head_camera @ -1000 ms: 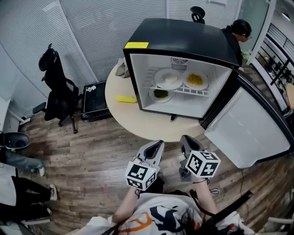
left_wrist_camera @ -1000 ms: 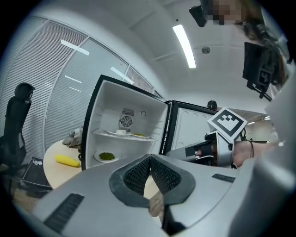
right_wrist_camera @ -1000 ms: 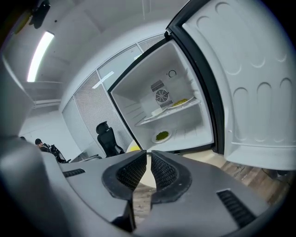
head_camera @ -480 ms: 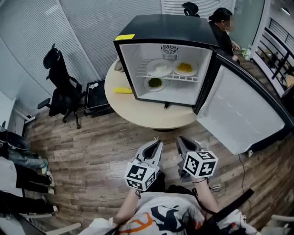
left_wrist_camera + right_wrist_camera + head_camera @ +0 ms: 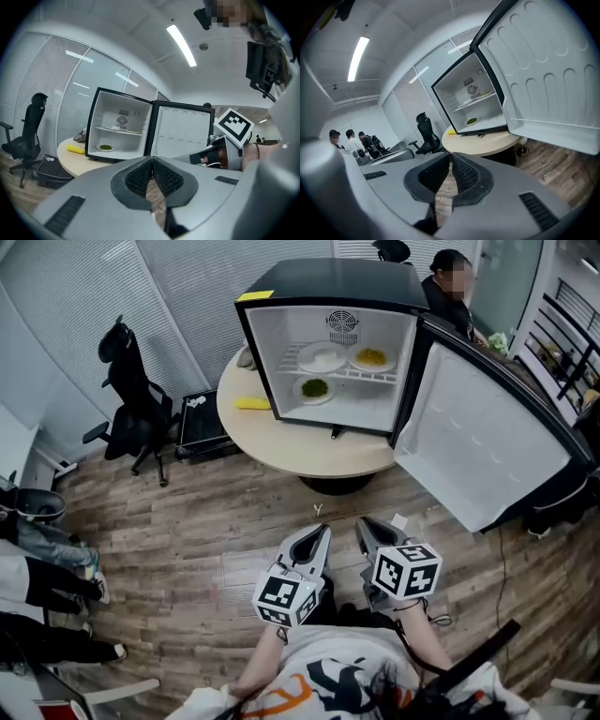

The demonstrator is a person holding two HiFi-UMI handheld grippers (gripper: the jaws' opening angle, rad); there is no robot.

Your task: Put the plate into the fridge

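Note:
The black fridge (image 5: 328, 296) stands open on the round table (image 5: 309, 454), its door (image 5: 487, 442) swung out to the right. On its wire shelf sit a white plate (image 5: 322, 357) and a plate of yellow food (image 5: 372, 358); a plate of green food (image 5: 314, 388) rests on the fridge floor. My left gripper (image 5: 322, 533) and right gripper (image 5: 366, 525) hover side by side over the wooden floor, well short of the table. Both are shut with nothing between the jaws, as the left gripper view (image 5: 152, 158) and right gripper view (image 5: 451, 155) show.
A yellow object (image 5: 251, 403) lies on the table left of the fridge. A black office chair (image 5: 131, 409) and a black case (image 5: 197, 427) stand on the floor at left. People's legs (image 5: 37, 559) line the left edge; a person (image 5: 448, 287) sits behind the fridge.
The fridge and table have slid further away toward the top of the head view as both grippers drew back from them. Both jaws stay shut and empty.

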